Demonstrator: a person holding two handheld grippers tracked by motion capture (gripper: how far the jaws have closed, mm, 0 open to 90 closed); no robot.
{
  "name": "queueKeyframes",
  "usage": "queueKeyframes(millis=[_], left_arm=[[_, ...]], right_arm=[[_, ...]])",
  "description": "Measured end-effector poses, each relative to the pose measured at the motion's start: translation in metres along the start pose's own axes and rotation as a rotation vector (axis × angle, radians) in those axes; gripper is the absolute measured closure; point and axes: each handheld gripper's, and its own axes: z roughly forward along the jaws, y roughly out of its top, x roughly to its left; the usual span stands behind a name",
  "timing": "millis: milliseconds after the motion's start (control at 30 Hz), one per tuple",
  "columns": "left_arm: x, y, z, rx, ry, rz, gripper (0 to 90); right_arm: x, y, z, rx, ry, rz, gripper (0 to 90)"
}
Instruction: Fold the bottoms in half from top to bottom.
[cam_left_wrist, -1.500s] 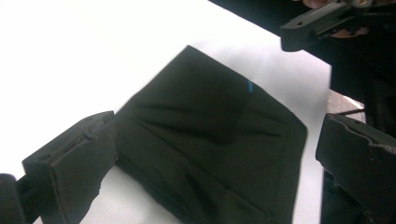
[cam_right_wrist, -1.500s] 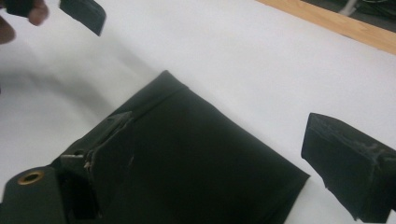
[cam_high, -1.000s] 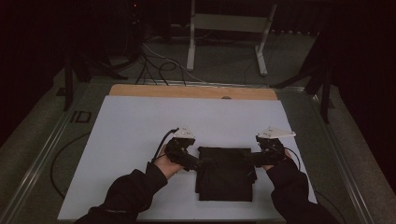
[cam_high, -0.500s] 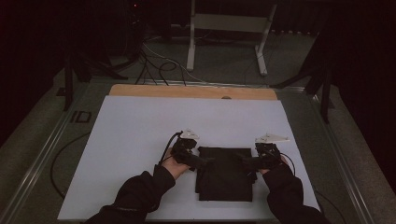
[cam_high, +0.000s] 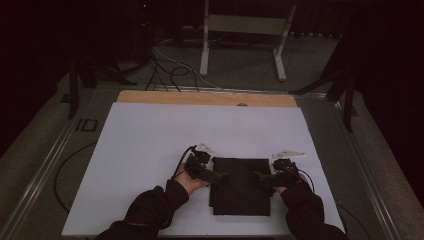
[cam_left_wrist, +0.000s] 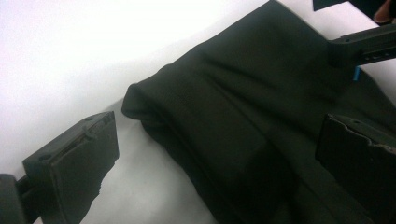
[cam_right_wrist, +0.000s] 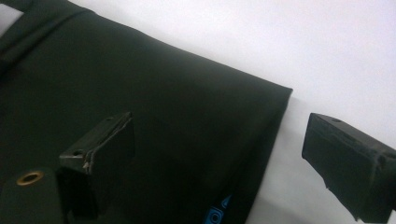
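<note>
Dim lab (floor cables (cam_high: 165, 67), stand (cam_high: 243, 37))

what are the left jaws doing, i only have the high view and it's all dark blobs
Observer: The left gripper is open, one jaw over the white table, the other over the black cloth.
Operator: and the right one
Observer: The right gripper is open too, straddling the cloth's edge.
Operator: is the cloth flat there
Observer: Near the left gripper its edge shows stacked folded layers.
</note>
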Motion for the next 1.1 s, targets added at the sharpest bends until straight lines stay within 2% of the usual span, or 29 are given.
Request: queueKeyframes(millis=[133,233,333,467,633,733,800,833,867,1000,1100], left_arm=[[0.003,-0.004,0.003,-0.002,0.008,-0.012,2.6],[0.004,-0.007,0.005,0.0,0.012,-0.018,6.3],[0.005,-0.009,0.007,0.001,0.013,-0.006,11.4],[0.003,-0.011,0.009,0.002,0.012,0.002,14.0],[0.002,-0.012,0.01,-0.002,0.012,-0.012,15.6],[-0.002,-0.012,0.01,0.003,0.01,0.004,21.8],[-0.003,-0.012,0.011,0.005,0.012,0.004,25.2],[-0.004,-0.012,0.011,0.005,-0.006,-0.007,25.2],[-0.004,-0.013,0.012,0.004,-0.007,-0.011,30.5],[-0.007,-0.012,0.013,0.012,0.001,-0.012,31.5],[-0.007,-0.01,0.013,0.025,0.0,-0.027,32.9]], right_arm=[[-0.002,-0.003,0.003,0.022,0.001,0.015,9.3],[-0.002,-0.005,0.007,0.042,0.0,0.007,9.3],[-0.003,-0.006,0.01,0.06,-0.002,0.007,9.4],[-0.003,-0.007,0.013,0.076,0.003,0.005,9.4],[-0.002,-0.008,0.017,0.101,0.011,0.002,9.4],[-0.001,-0.01,0.018,0.107,0.012,0.002,10.1],[0.0,-0.009,0.018,0.108,0.013,0.006,12.3],[0.001,-0.009,0.017,0.106,0.013,0.001,14.1],[0.002,-0.009,0.017,0.104,0.013,0.003,15.9],[0.004,-0.009,0.015,0.104,0.032,-0.004,25.7],[0.004,-0.008,0.014,0.103,0.048,-0.007,32.3]])
